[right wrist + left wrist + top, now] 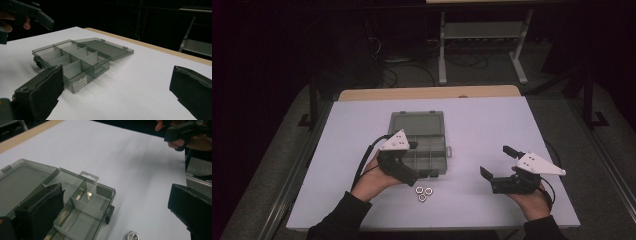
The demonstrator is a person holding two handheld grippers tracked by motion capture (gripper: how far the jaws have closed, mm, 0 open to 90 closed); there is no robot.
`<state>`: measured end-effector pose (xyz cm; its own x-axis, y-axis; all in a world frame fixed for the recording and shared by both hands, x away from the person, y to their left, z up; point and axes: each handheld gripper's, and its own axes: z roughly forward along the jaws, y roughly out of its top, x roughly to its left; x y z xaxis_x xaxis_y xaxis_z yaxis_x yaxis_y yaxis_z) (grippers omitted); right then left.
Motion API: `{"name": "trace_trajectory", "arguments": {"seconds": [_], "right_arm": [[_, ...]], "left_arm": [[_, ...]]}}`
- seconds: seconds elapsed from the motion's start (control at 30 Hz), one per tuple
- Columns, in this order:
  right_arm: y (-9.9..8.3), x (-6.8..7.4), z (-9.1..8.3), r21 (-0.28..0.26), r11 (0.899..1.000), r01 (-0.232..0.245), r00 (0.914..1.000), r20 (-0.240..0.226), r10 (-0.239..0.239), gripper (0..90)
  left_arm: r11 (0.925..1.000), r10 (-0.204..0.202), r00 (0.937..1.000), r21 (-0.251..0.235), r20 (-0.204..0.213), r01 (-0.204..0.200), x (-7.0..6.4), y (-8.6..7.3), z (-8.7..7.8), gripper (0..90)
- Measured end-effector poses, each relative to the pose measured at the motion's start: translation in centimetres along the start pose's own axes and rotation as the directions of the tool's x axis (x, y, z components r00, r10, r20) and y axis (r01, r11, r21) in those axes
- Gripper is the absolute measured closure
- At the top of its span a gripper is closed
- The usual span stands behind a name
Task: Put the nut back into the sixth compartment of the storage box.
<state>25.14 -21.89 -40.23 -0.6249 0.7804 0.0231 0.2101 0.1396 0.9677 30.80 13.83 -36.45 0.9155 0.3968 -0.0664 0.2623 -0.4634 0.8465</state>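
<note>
Left gripper (424,159): held over the near left part of the organiser box, jaws spread wide, nothing between them. In the left gripper view one jaw stands in front of the box's compartments, the other out over bare table at the right edge.
Left hand (374,180): wraps the gripper's handle from below; dark sleeve enters from the bottom edge of the high view.
Right gripper (495,161): off to the right of the box, well apart from it, jaws spread, empty. Pointed left, toward the box, as the right gripper view shows.
Right hand (529,199): under the gripper body, near the table's front right.
Organiser box (428,150): smoky clear plastic, centre of the table, lid folded flat open on the far side. Dividers split it into small compartments; those in view look empty. A small label on one end wall in the right gripper view.
Nuts (423,192): three metal nuts in a tight cluster on the table, just in front of the box, near the left gripper. One shows at the bottom edge of the left gripper view (133,236).
Table (492,125): white top, wooden strip along the far edge.
Surroundings: dark floor, cables and a grey desk frame (482,35) beyond the table.
</note>
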Motion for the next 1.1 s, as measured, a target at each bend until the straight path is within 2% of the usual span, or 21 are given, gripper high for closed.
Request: {"name": "trace_trajectory", "arguments": {"seconds": [0.03, 0.33, 0.47, 0.6, 0.8, 0.83, 0.9, 0.97, 1.07, 1.1], "right_arm": [[0.00, -0.01, 0.00, -0.001, 1.000, -0.001, 1.0000, -0.001, 0.001, 0.0], [0.01, -0.18, 0.11, -0.011, 1.000, -0.011, 0.9999, -0.005, 0.011, 0.0], [-0.01, -0.22, 0.15, -0.018, 1.000, -0.020, 0.9998, -0.006, 0.020, 0.0], [-0.04, -0.29, 0.30, -0.019, 1.000, -0.007, 1.0000, -0.007, 0.007, 0.0], [-0.05, -0.26, 0.32, -0.014, 1.000, -0.008, 1.0000, -0.006, 0.008, 0.0], [-0.05, -0.27, 0.32, -0.015, 1.000, -0.006, 1.0000, -0.006, 0.006, 0.0], [-0.04, -0.28, 0.32, -0.015, 1.000, -0.006, 1.0000, -0.005, 0.006, 0.0], [-0.05, -0.30, 0.33, -0.015, 1.000, -0.007, 1.0000, -0.005, 0.007, 0.0], [-0.05, -0.30, 0.33, -0.013, 1.000, -0.009, 1.0000, -0.004, 0.009, 0.0], [-0.05, -0.31, 0.33, -0.013, 1.000, -0.008, 1.0000, -0.004, 0.008, 0.0]], "left_arm": [[0.9999, -0.008, 1.0000, 0.008, 0.000, 0.008, -0.08, -0.02, 0.03, 0.0], [0.9962, 0.004, 1.0000, 0.087, -0.001, -0.004, -0.19, 0.02, 0.00, 0.0], [0.9918, 0.008, 1.0000, 0.128, -0.002, -0.008, -0.14, -0.04, 0.02, 0.0], [0.9873, 0.000, 1.0000, 0.159, 0.006, -0.001, -0.22, -0.14, 0.16, 0.0], [0.9754, -0.005, 0.9999, 0.221, 0.015, 0.002, -0.31, -0.25, 0.43, 0.1], [0.9756, -0.009, 0.9999, 0.220, 0.012, 0.006, -0.33, -0.30, 0.54, 0.1], [0.9708, -0.020, 0.9996, 0.239, 0.020, 0.015, -0.27, -0.35, 0.59, 4.6], [0.9656, -0.019, 0.9988, 0.260, 0.044, 0.007, -0.19, -0.40, 0.66, 13.7], [0.9581, -0.025, 0.9988, 0.286, 0.041, 0.012, -0.25, -0.56, 0.92, 16.4], [0.9530, -0.028, 0.9988, 0.303, 0.039, 0.015, -0.26, -0.62, 0.99, 17.4]]}}
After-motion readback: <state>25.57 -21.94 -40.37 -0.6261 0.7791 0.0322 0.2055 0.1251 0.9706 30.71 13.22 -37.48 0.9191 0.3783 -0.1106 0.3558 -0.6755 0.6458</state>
